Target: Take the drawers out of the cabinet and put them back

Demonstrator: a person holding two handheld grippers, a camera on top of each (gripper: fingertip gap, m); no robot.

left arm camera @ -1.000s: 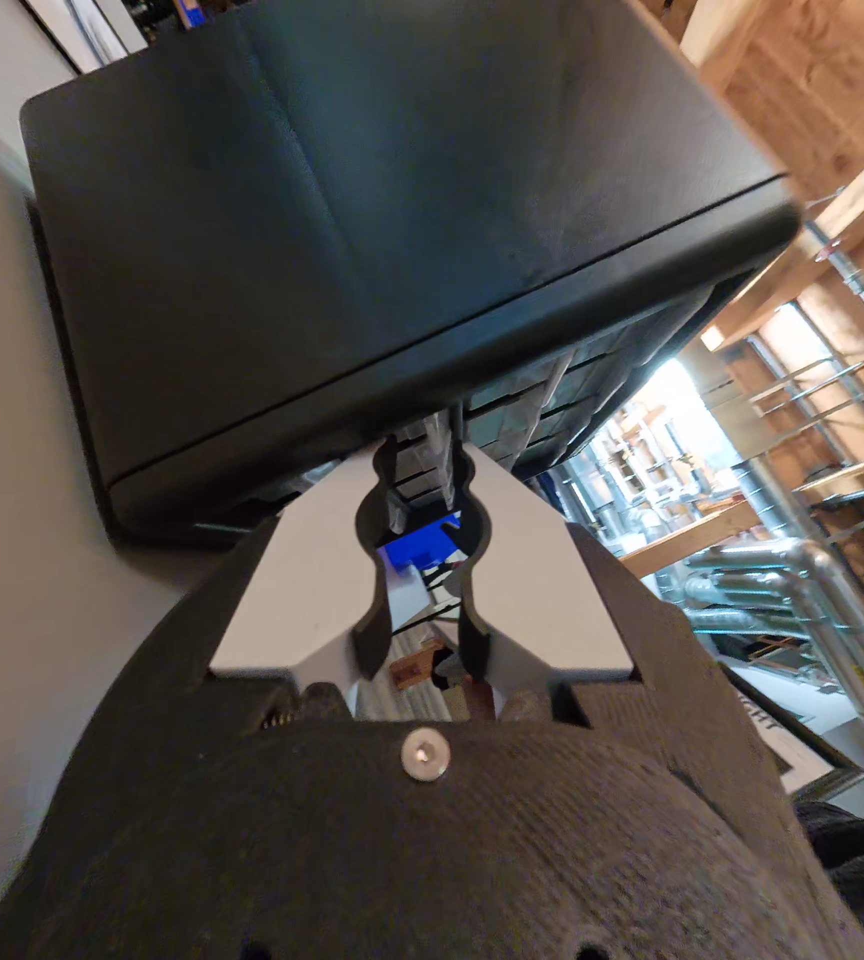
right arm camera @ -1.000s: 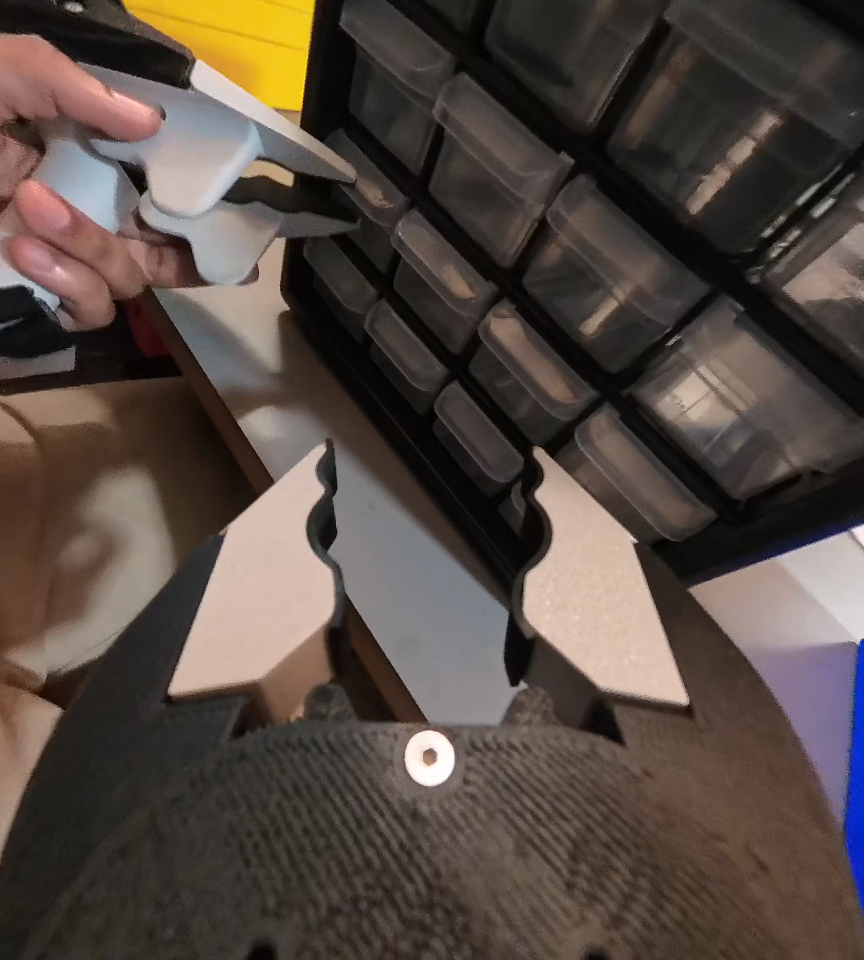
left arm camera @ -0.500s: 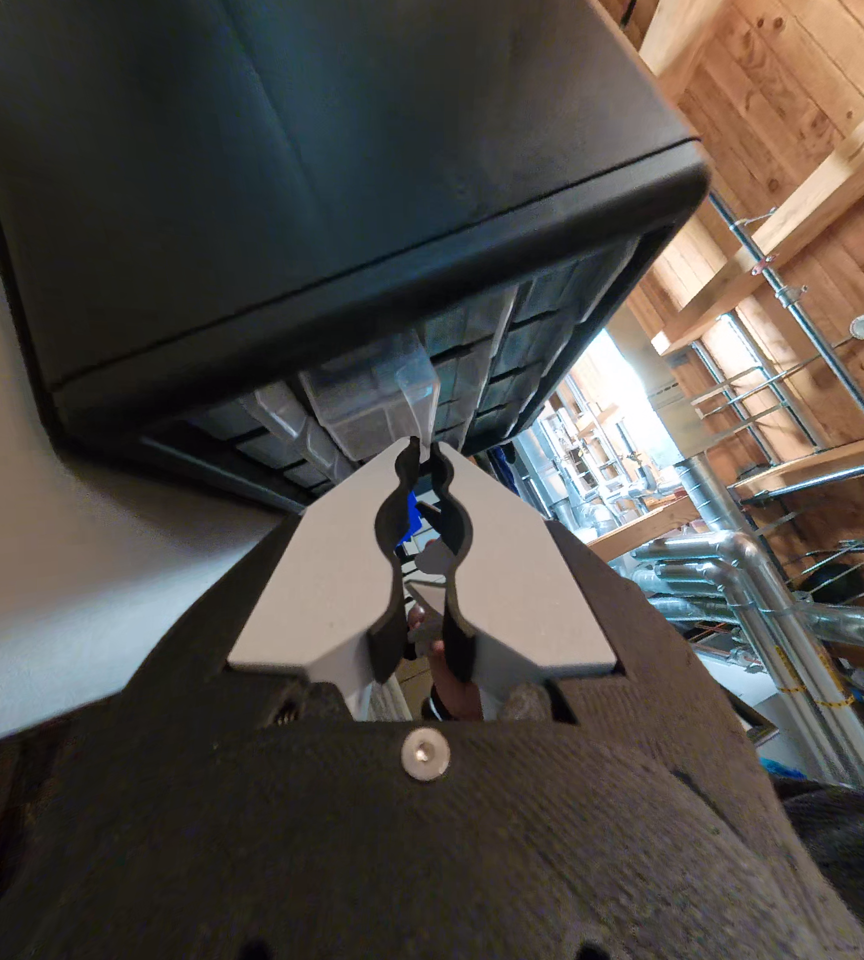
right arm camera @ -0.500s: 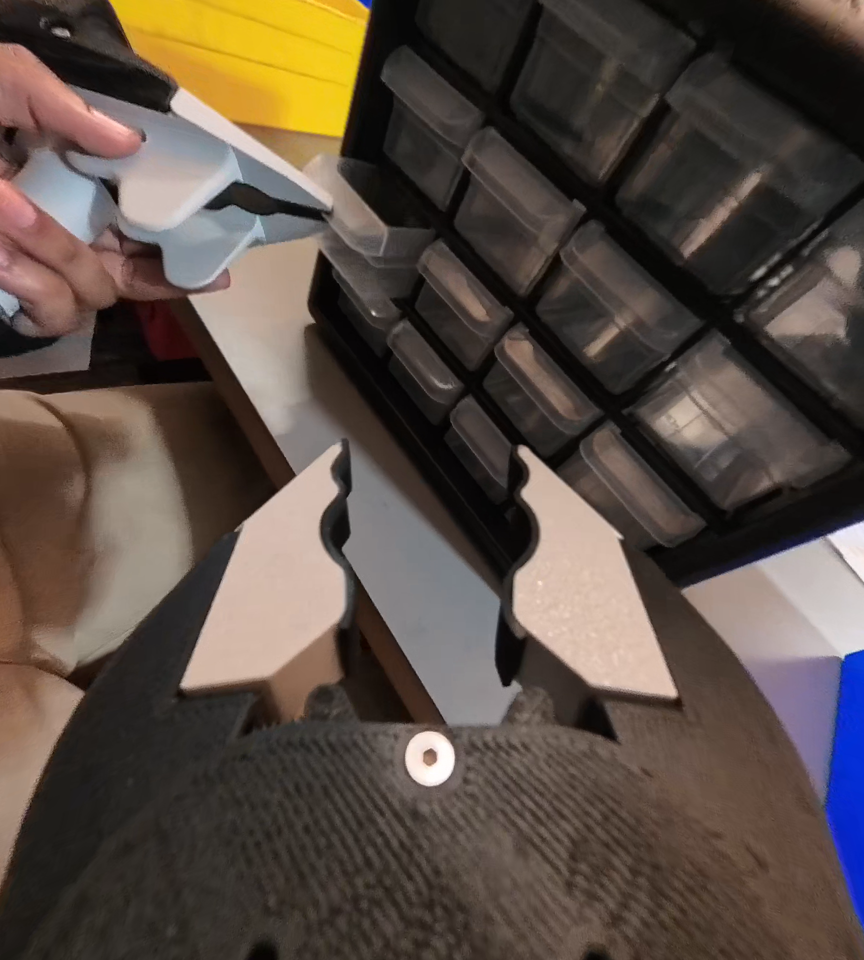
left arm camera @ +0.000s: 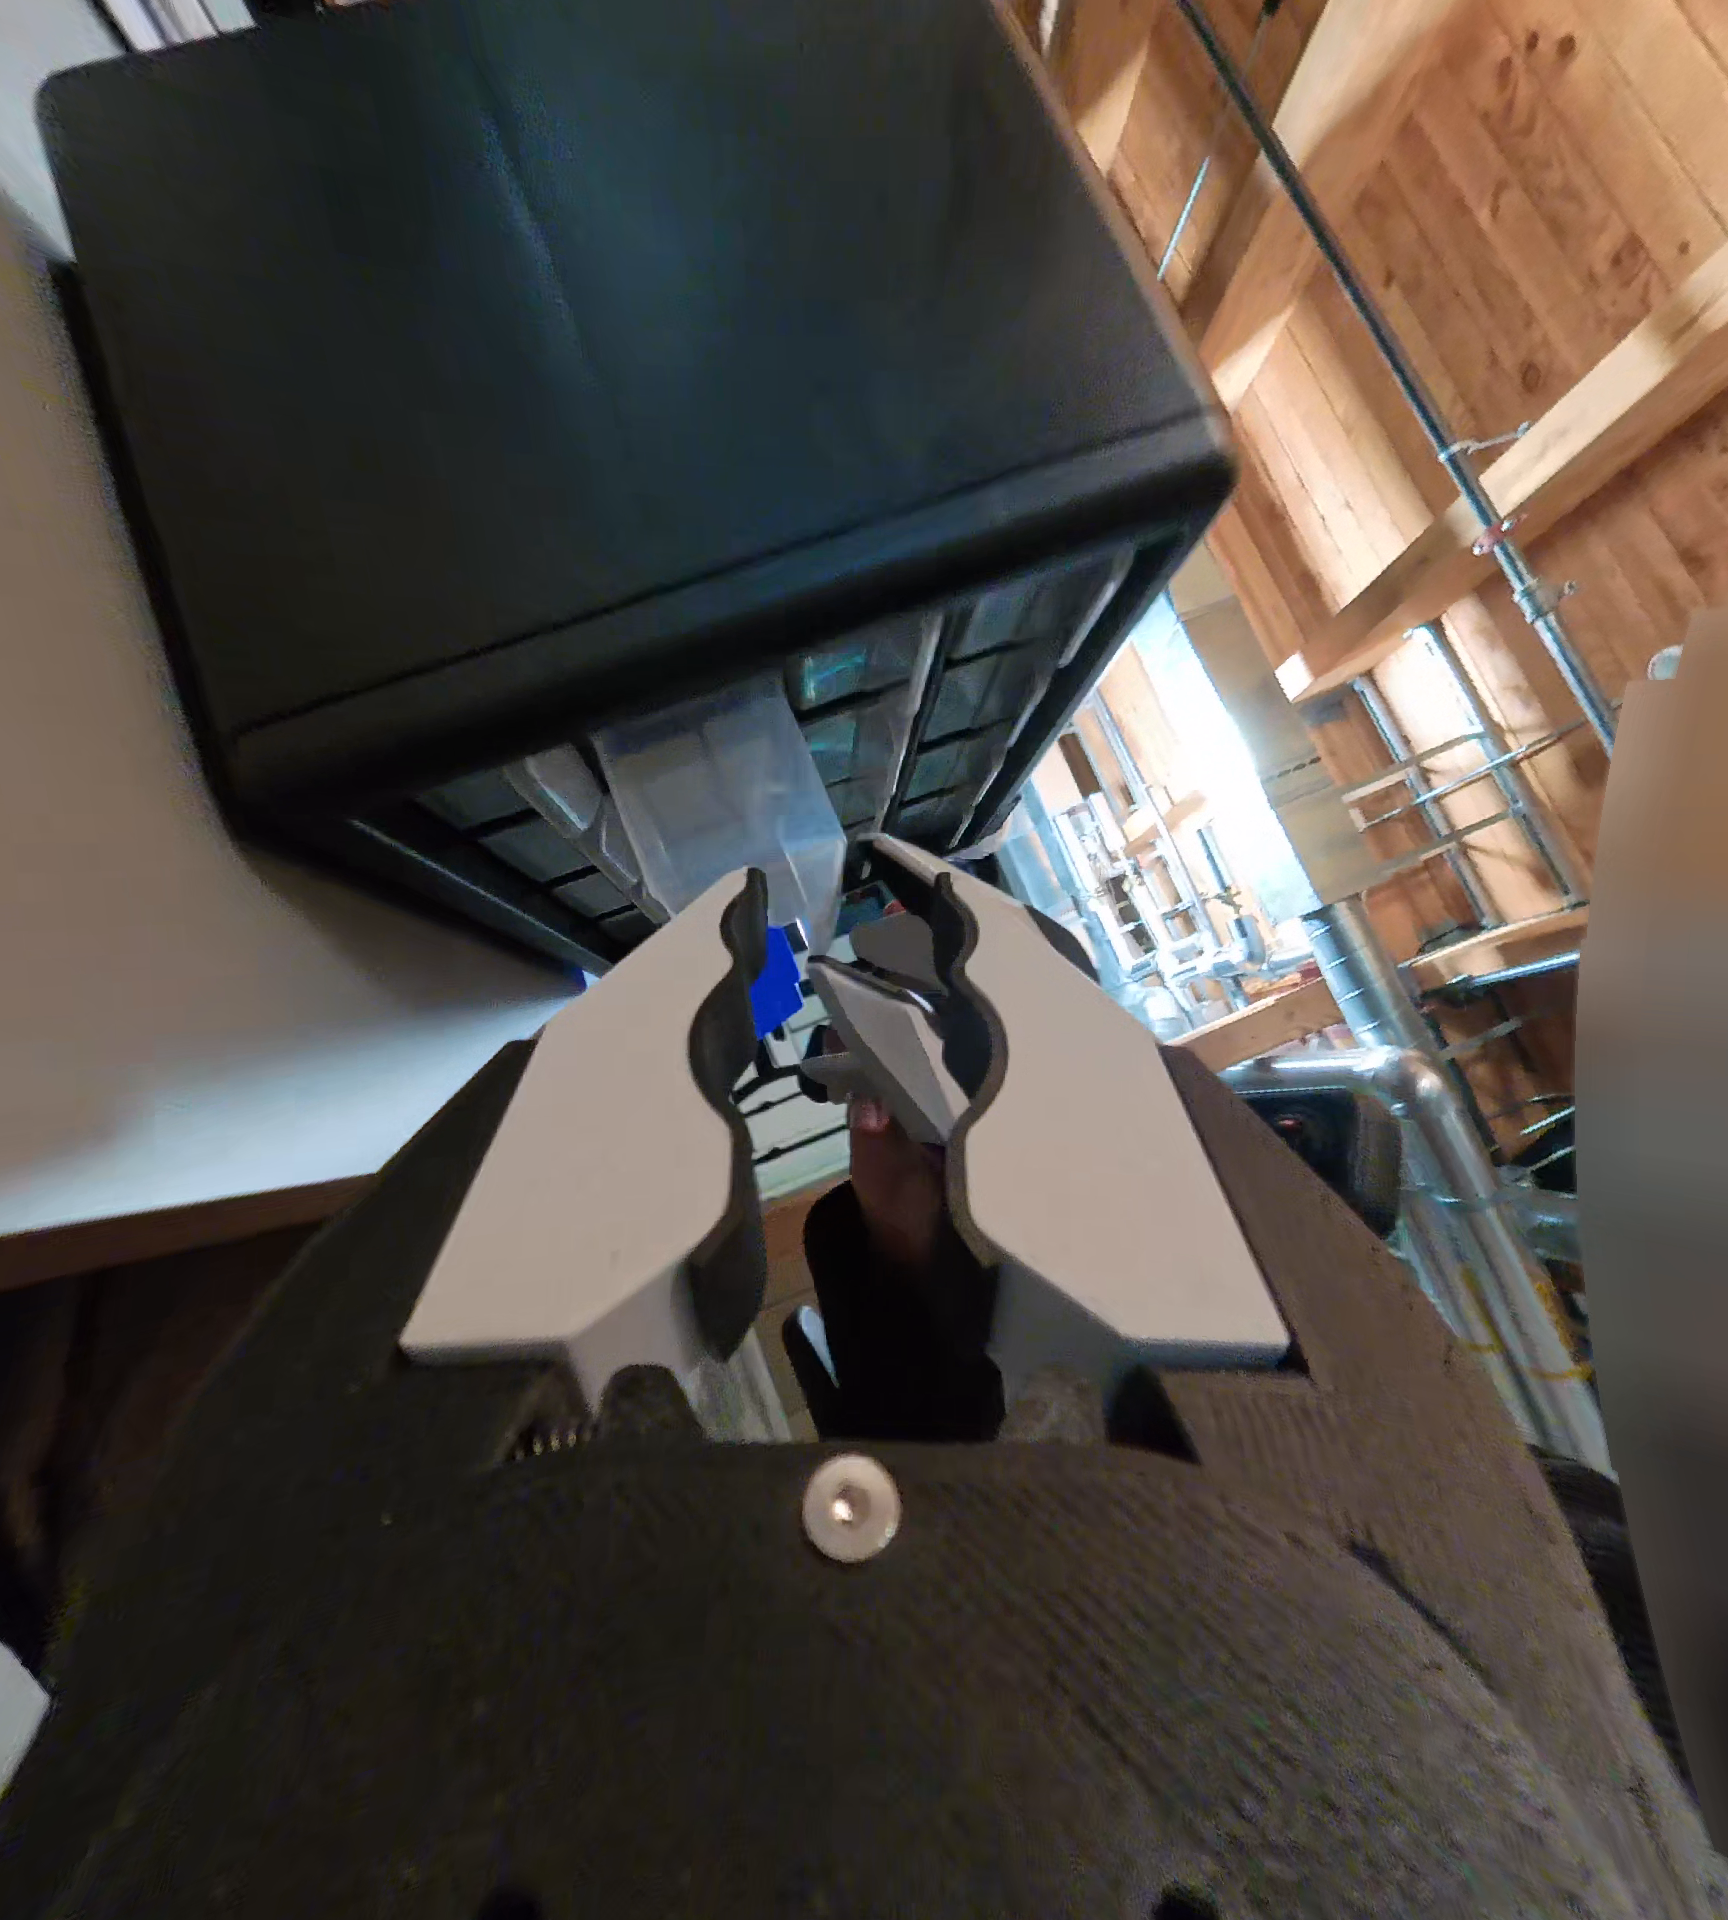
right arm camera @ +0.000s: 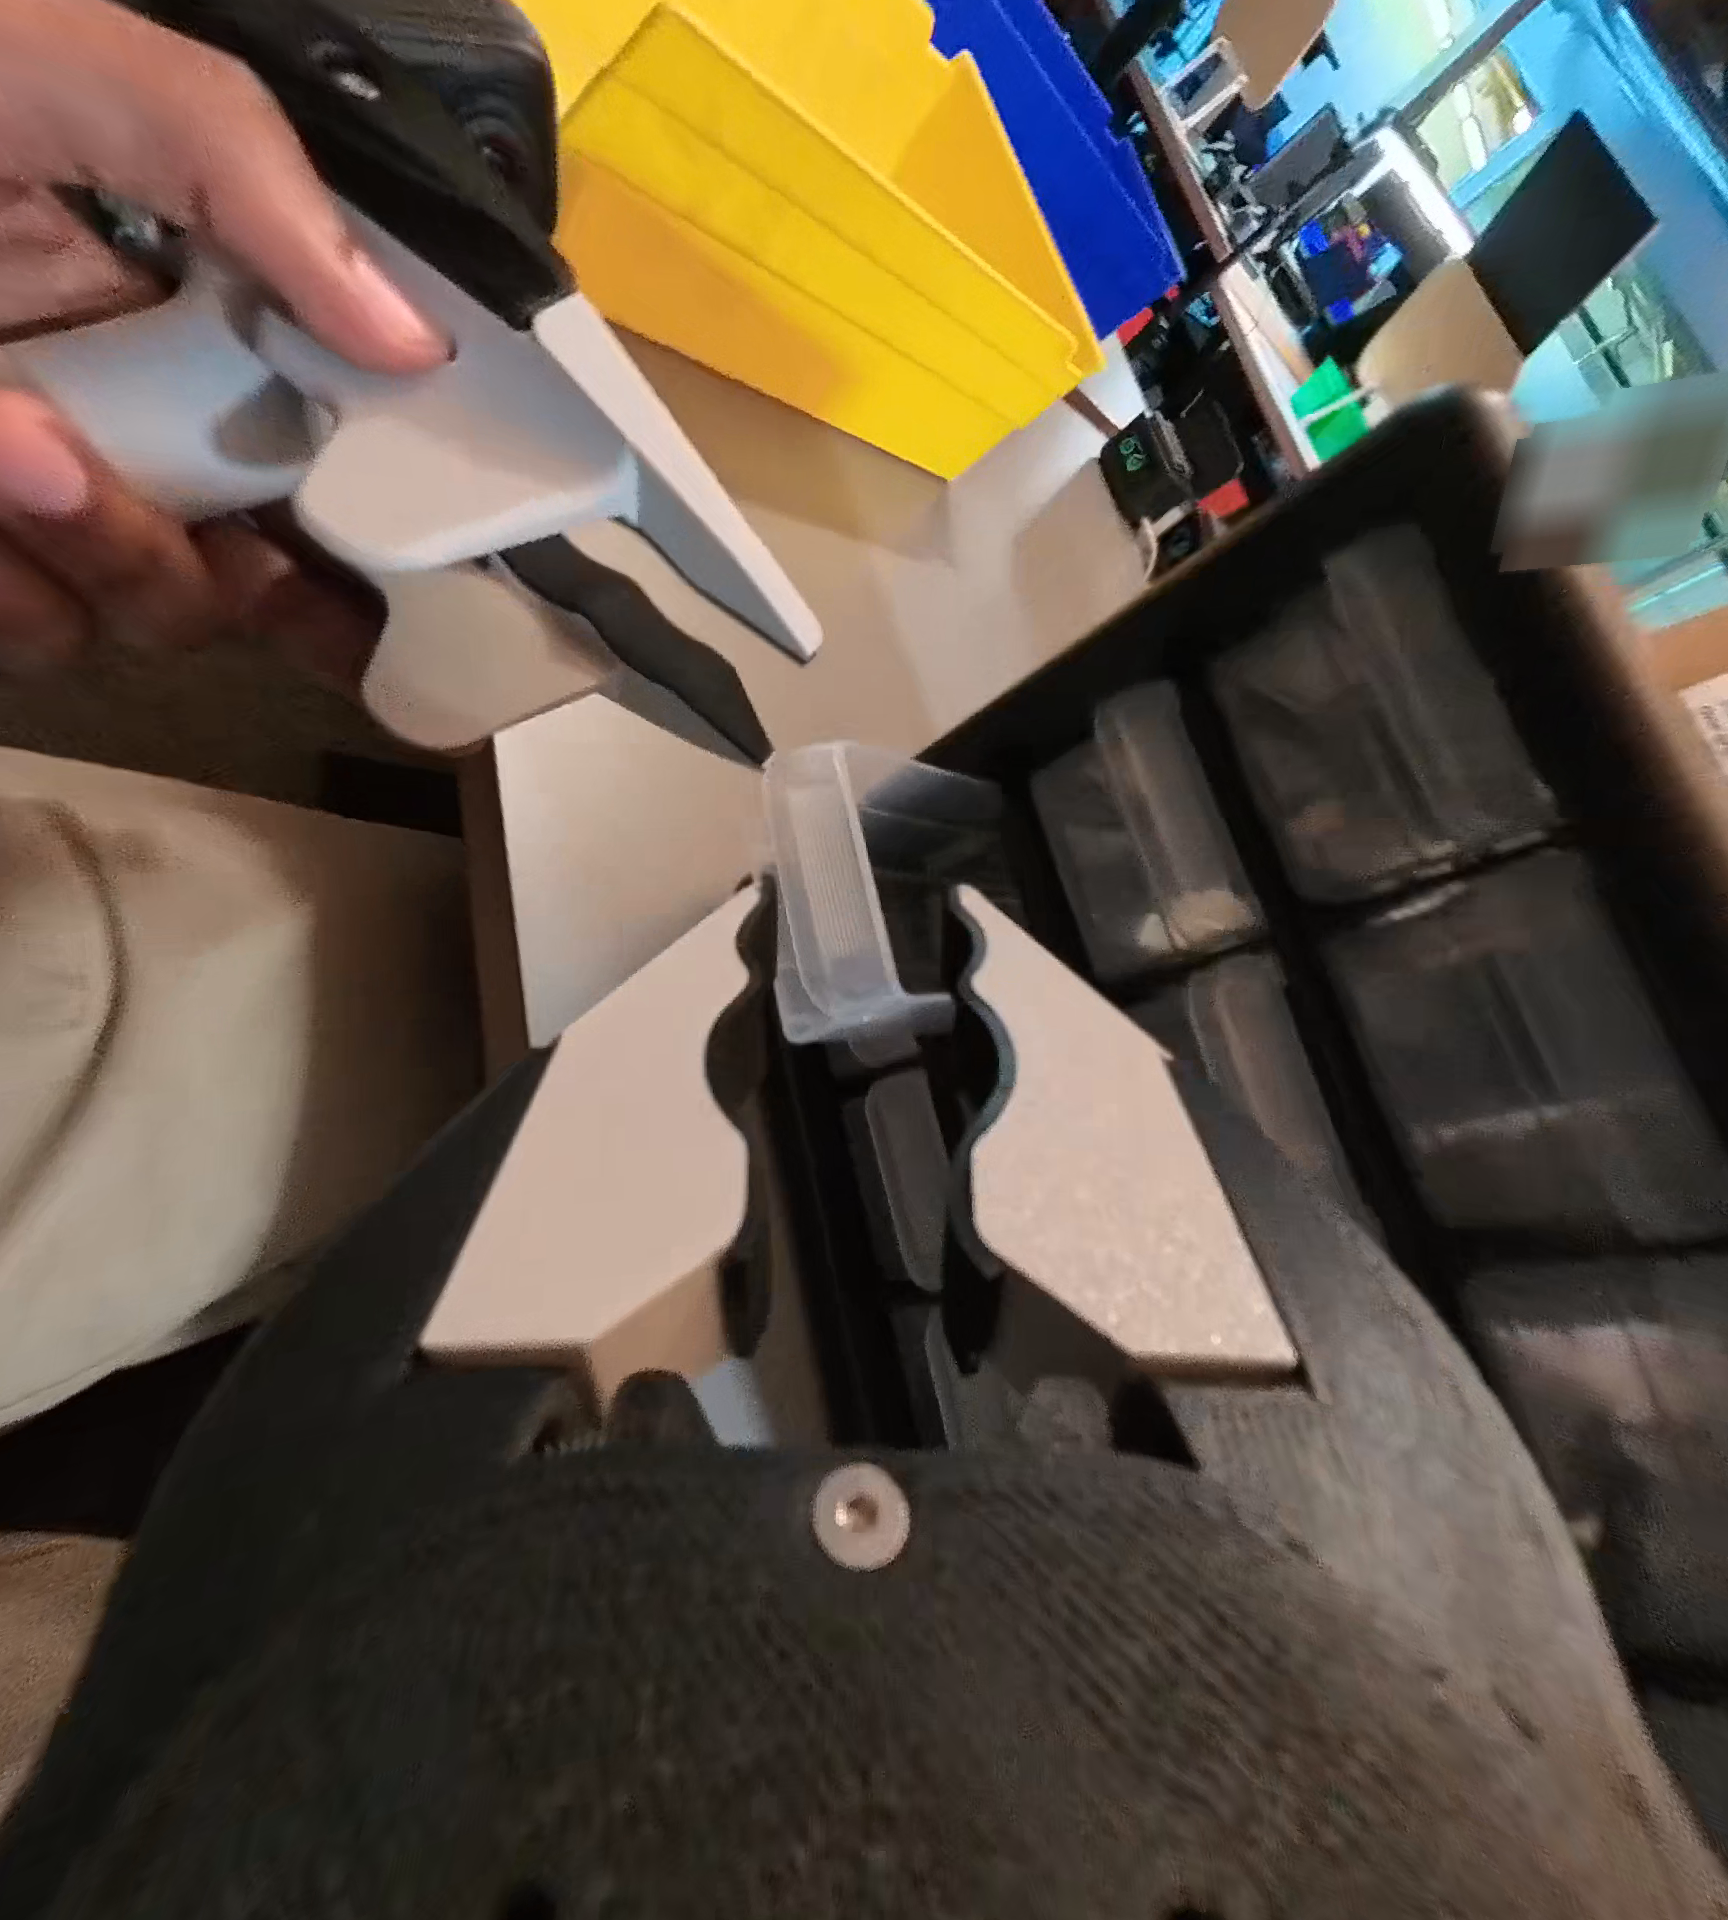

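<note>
One clear drawer (right arm camera: 829,914) half out of cabinet (left arm camera: 579,364)

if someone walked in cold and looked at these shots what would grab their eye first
Probably the clear drawer sticking partway out of the black cabinet, with both grippers converging on it: the right gripper straddling its front, the left gripper open just off its corner. Next, the bright yellow bins stacked on the table behind.
</note>
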